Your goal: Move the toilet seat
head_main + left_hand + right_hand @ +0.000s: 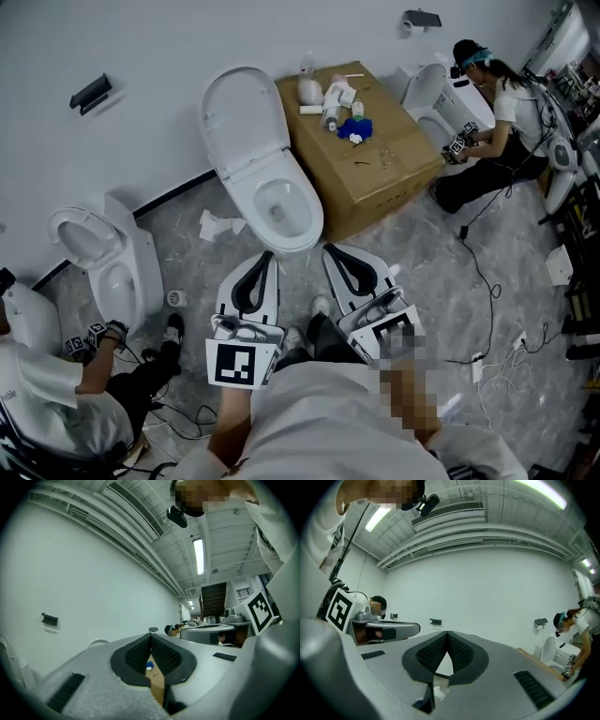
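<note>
Short of the toilet (pixel 298 234): likely the approach step, nothing gripped.
Left hand-held gripper (pixel 265 255) and right hand-held gripper (pixel 330 249) are both closed and empty; toilet seat (pixel 246 117) stands raised; next, open jaws onto its rim.

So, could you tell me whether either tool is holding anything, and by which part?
Nothing is held: the left tool and right tool are both shut and empty.
</note>
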